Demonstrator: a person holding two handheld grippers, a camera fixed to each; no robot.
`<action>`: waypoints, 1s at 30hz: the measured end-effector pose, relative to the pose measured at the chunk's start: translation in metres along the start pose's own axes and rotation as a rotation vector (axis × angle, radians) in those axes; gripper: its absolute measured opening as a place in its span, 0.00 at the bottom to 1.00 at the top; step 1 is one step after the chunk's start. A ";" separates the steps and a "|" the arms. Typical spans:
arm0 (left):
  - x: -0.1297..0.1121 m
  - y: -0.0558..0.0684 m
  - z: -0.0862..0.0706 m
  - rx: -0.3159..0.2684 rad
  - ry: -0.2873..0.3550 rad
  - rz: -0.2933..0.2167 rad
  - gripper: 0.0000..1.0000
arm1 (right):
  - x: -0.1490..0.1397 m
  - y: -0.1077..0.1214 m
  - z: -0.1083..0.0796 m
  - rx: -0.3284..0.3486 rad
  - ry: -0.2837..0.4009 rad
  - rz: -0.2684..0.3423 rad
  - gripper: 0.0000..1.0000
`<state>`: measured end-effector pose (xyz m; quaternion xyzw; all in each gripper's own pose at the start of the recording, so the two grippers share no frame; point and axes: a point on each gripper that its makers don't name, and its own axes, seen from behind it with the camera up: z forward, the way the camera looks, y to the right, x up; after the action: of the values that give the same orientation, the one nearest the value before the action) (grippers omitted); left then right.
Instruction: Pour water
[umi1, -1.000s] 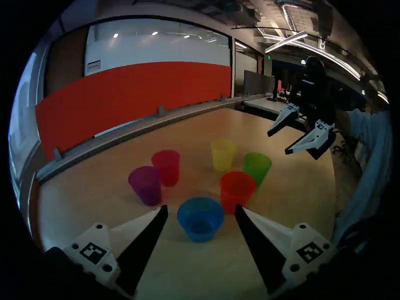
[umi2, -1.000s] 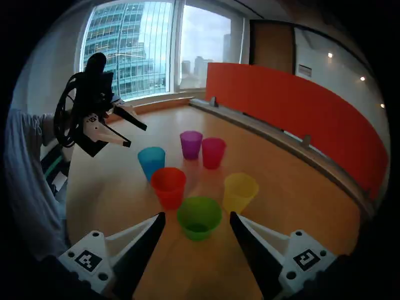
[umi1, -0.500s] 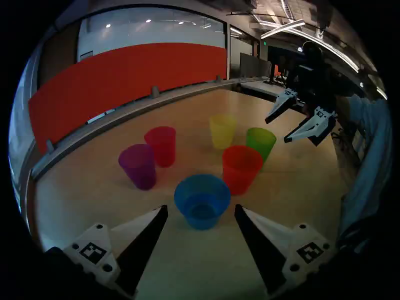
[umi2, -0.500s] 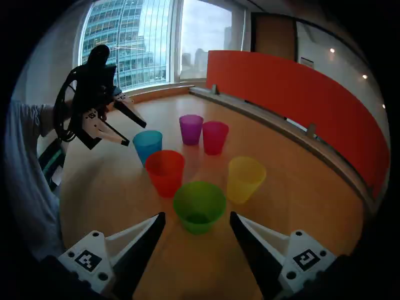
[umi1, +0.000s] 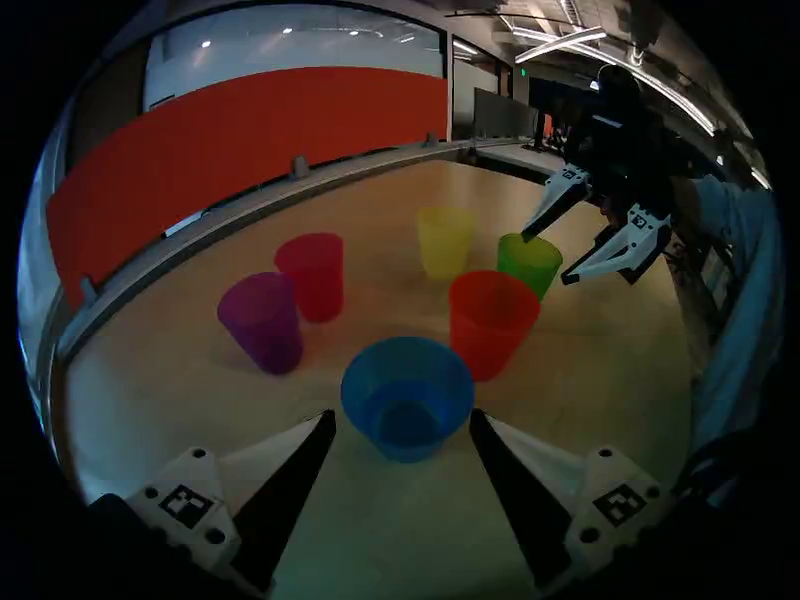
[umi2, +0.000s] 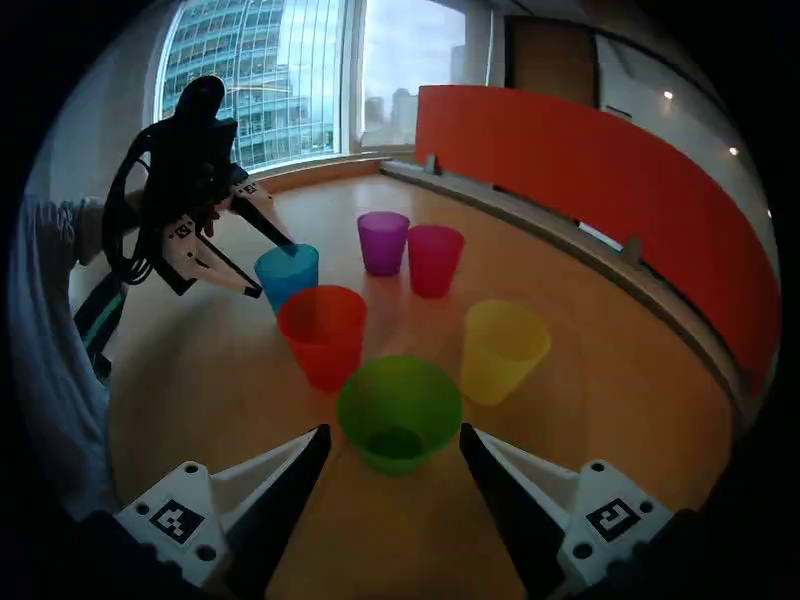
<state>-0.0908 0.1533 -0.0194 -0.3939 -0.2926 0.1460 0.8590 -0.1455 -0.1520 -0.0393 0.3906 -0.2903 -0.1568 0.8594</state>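
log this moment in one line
phase: pre-grasp | left gripper: open, blue cup just ahead | right gripper: open, green cup just ahead | held: nothing

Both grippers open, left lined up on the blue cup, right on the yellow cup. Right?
No: the right gripper view shows the right gripper lined up on the green cup, with the yellow cup beside it. Otherwise correct: the left gripper faces the blue cup, both open.
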 end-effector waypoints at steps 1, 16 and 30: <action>0.001 0.000 0.001 -0.002 -0.001 0.002 1.00 | 0.000 0.000 0.002 0.000 -0.001 -0.001 1.00; 0.006 0.001 0.020 -0.012 -0.013 0.011 1.00 | 0.004 0.004 0.019 0.002 -0.007 0.001 1.00; 0.009 0.005 0.024 -0.039 -0.013 0.001 0.89 | 0.004 0.005 0.021 0.004 -0.008 -0.001 1.00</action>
<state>-0.0980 0.1754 -0.0076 -0.4097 -0.3007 0.1435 0.8492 -0.1554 -0.1630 -0.0234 0.3918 -0.2941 -0.1582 0.8573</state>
